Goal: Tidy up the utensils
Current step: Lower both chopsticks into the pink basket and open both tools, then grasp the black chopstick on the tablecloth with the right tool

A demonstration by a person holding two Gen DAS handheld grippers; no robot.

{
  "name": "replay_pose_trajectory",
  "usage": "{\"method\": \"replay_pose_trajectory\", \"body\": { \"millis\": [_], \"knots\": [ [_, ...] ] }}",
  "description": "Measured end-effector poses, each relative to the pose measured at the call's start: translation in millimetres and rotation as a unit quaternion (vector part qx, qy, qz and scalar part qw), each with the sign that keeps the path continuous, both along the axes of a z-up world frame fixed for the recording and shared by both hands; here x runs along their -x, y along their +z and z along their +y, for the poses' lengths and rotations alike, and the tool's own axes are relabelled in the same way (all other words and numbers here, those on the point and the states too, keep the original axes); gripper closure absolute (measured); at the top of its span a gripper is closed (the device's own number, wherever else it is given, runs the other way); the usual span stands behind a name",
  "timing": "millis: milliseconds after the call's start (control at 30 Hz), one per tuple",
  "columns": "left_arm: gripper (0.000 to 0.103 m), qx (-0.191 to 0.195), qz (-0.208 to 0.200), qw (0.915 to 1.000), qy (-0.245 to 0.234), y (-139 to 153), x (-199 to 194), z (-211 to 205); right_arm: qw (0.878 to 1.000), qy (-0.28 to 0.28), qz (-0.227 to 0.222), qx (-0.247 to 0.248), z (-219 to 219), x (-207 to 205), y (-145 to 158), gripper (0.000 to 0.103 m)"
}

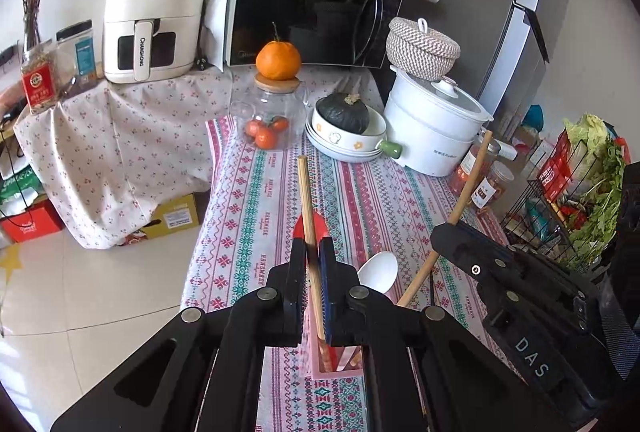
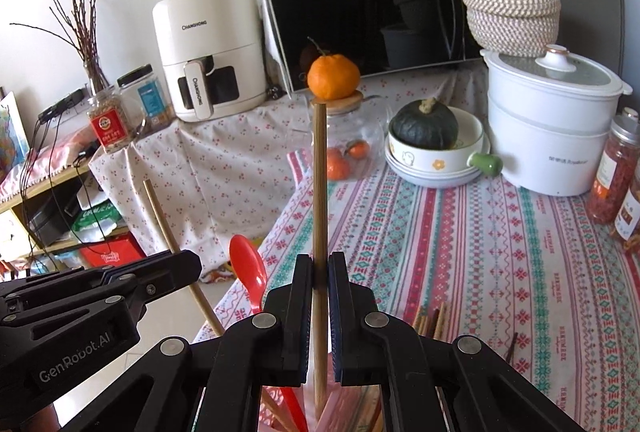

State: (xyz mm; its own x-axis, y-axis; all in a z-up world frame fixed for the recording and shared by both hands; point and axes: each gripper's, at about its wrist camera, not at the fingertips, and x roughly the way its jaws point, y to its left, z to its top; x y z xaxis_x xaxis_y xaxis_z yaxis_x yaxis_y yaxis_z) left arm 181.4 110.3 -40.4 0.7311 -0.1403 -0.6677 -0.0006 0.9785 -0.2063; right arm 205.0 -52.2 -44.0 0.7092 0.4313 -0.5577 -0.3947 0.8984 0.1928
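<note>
My left gripper (image 1: 312, 244) is shut on a wooden chopstick (image 1: 306, 192) that stands nearly upright. Its lower end reaches into a pink utensil holder (image 1: 334, 372) on the striped tablecloth. A red spoon (image 1: 316, 226) and a white spoon (image 1: 378, 270) stick up from that holder. My right gripper (image 2: 320, 260) is shut on a second wooden chopstick (image 2: 319, 172), also upright, with its foot inside the pink holder (image 2: 348, 406). The right wrist view shows the left gripper (image 2: 188, 266) close on the left with its chopstick (image 2: 164, 220), the red spoon (image 2: 248, 264) and more chopstick ends (image 2: 432, 320).
Behind the holder stand a glass jar of small oranges (image 1: 272, 120) with an orange on its lid, a bowl holding a dark squash (image 1: 346, 130), and a white steamer pot (image 1: 434, 128). Spice jars (image 2: 618, 168) line the right edge. A wire basket of greens (image 1: 576, 192) stands beside the table.
</note>
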Motion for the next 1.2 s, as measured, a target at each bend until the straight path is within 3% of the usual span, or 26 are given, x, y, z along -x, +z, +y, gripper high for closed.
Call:
{"method": "replay_pose_trajectory", "body": {
  "millis": [133, 200, 267, 500, 633, 900, 1200],
  "knots": [
    [0.095, 0.012, 0.008, 0.9999, -0.001, -1.5, -3.0, 3.0, 1.0, 0.005, 0.004, 0.002, 2.8, -0.5, -2.6, 0.096],
    [0.088, 0.016, 0.013, 0.9998, 0.005, -1.9, -3.4, 4.9, 1.0, 0.007, 0.003, 0.002, 3.5, 0.0, -1.9, 0.095],
    [0.069, 0.023, 0.017, 0.9995, 0.012, -2.1, -3.1, 8.1, 1.0, 0.008, 0.003, 0.0, 2.9, 0.3, -1.5, 0.095],
    [0.056, 0.055, 0.013, 0.9982, 0.019, 5.9, 4.8, 18.5, 1.0, 0.012, 0.001, -0.011, -6.3, 6.6, 6.4, 0.09],
    [0.049, 0.054, 0.01, 0.9983, 0.016, 10.2, 10.8, 18.6, 0.999, 0.019, 0.0, -0.026, -17.2, 13.8, 15.5, 0.077],
    [0.04, 0.066, 0.015, 0.9977, 0.002, 13.5, 20.9, 10.7, 0.998, 0.013, 0.002, -0.056, -44.7, 26.7, 30.2, 0.068],
    [0.027, 0.06, 0.044, 0.9966, -0.036, 6.5, 30.5, -16.3, 0.999, -0.024, 0.015, -0.035, -85.1, 31.0, 27.2, 0.04]
  ]
}}
